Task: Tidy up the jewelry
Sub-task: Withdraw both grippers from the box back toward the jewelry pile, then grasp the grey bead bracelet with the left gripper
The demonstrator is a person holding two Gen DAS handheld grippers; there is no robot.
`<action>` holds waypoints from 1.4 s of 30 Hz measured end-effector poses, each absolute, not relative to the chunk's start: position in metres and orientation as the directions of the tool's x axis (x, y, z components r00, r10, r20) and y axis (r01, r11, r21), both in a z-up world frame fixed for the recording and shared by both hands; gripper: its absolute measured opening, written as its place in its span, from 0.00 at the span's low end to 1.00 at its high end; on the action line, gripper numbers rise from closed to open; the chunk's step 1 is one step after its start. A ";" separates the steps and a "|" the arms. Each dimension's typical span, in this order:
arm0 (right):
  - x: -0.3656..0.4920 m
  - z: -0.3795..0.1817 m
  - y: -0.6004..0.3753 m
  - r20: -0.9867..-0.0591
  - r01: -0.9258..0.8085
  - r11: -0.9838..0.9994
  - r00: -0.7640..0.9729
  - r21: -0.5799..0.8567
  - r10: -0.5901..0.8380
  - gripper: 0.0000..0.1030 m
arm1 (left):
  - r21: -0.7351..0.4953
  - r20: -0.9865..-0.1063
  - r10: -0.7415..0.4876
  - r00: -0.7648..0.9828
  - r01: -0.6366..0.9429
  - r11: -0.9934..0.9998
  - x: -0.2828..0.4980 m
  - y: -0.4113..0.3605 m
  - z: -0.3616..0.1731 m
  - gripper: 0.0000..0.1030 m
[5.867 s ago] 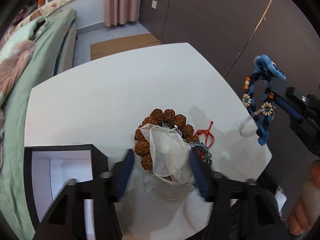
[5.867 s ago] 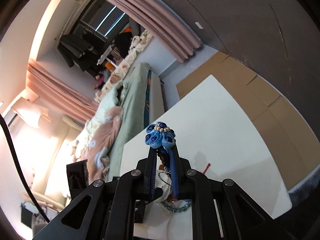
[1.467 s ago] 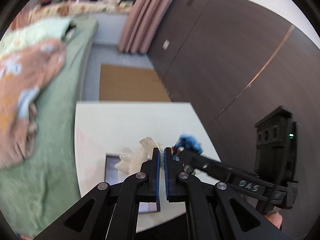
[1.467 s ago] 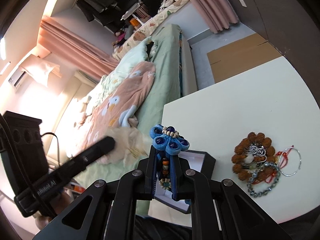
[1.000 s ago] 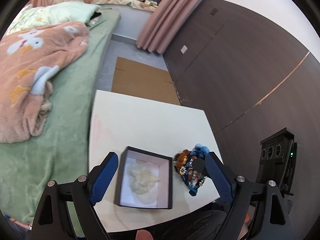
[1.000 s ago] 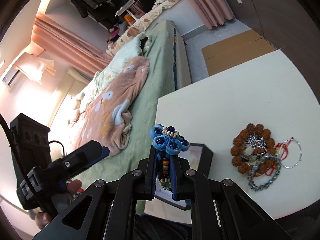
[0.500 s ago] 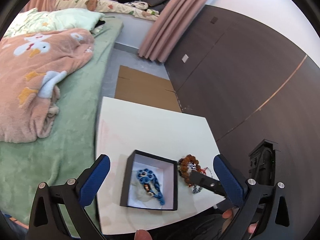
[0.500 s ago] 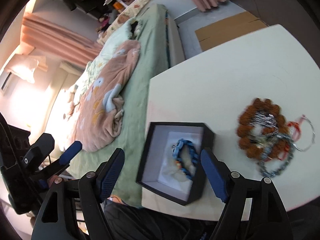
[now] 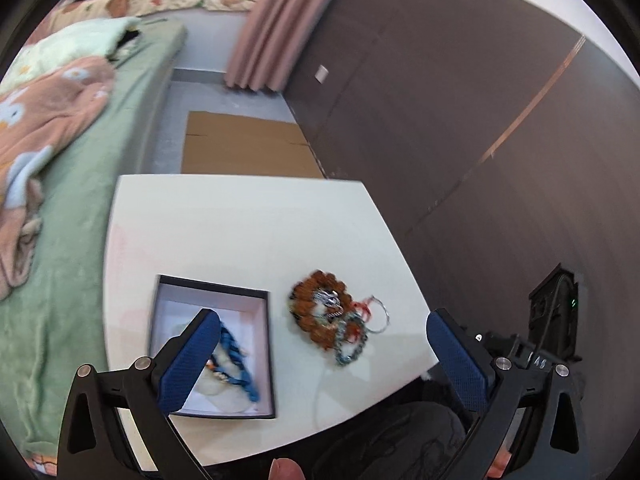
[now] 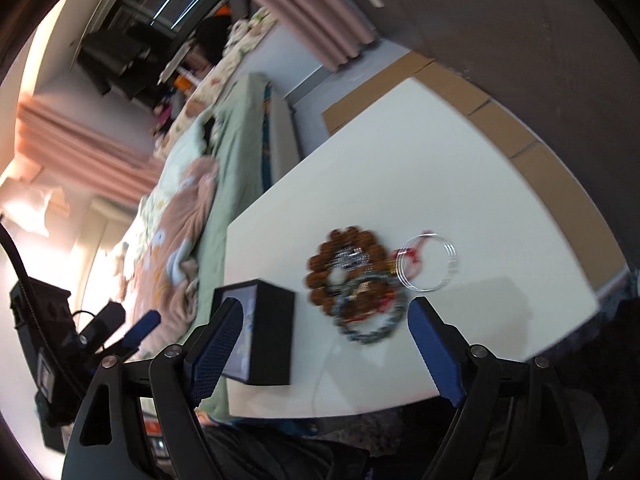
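Note:
A black box point(image 9: 271, 344) with a white lining sits on the white table point(image 9: 224, 224). A blue braided bracelet point(image 9: 236, 364) lies inside it on a pale pouch point(image 9: 212, 388). Right of the box lies a pile of jewelry: a brown bead bracelet point(image 9: 316, 312), a grey chain point(image 9: 352, 344), a red cord and a thin silver bangle point(image 9: 380, 316). My left gripper point(image 9: 324, 364) is open and empty, high above the box and pile. My right gripper point(image 10: 324, 344) is open and empty above the pile point(image 10: 352, 280); the box point(image 10: 268, 336) shows beside its left finger.
A bed with green cover and a peach blanket point(image 9: 44, 128) runs along the table's left side. Flat cardboard point(image 9: 244, 148) lies on the floor beyond the table. A dark wall point(image 9: 460, 120) stands to the right. The right gripper's body point(image 9: 556, 332) shows at the table's right edge.
The right gripper opened and dropped the blue bracelet into the box, then swung right over the jewelry pile. The left gripper stays open and has shifted slightly closer to the table.

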State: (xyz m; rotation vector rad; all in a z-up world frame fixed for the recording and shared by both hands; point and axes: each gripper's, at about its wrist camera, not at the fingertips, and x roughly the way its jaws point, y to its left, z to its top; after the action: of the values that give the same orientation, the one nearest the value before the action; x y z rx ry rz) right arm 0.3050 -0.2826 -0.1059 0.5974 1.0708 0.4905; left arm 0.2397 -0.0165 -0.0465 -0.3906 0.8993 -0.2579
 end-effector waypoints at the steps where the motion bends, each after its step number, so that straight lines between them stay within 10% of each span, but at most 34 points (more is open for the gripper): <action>1: 0.304 -0.108 -0.290 -0.658 -0.074 0.742 0.409 0.667 0.632 0.82 | -0.420 -0.714 -0.373 0.593 0.063 0.905 0.240 -0.023 -0.048 1.00; 8: 0.297 -0.126 -0.327 -0.654 -0.014 0.731 0.435 0.682 0.619 0.82 | -0.334 -0.783 -0.334 0.525 0.098 0.937 0.248 -0.063 -0.070 0.98; 17: 0.286 -0.137 -0.354 -0.655 0.010 0.736 0.465 0.677 0.595 0.82 | -0.257 -0.862 -0.285 0.418 0.123 0.959 0.257 -0.099 -0.121 0.70; 42: 0.282 -0.157 -0.374 -0.669 0.048 0.740 0.470 0.671 0.576 0.82 | -0.100 -0.915 -0.143 0.378 0.129 0.987 0.276 -0.133 -0.158 0.58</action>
State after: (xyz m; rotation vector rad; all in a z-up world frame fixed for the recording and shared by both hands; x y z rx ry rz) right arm 0.2823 -0.3739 -0.1571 0.6879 1.0476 0.3565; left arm 0.2764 -0.1332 -0.1576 -0.0127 1.1707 -0.1737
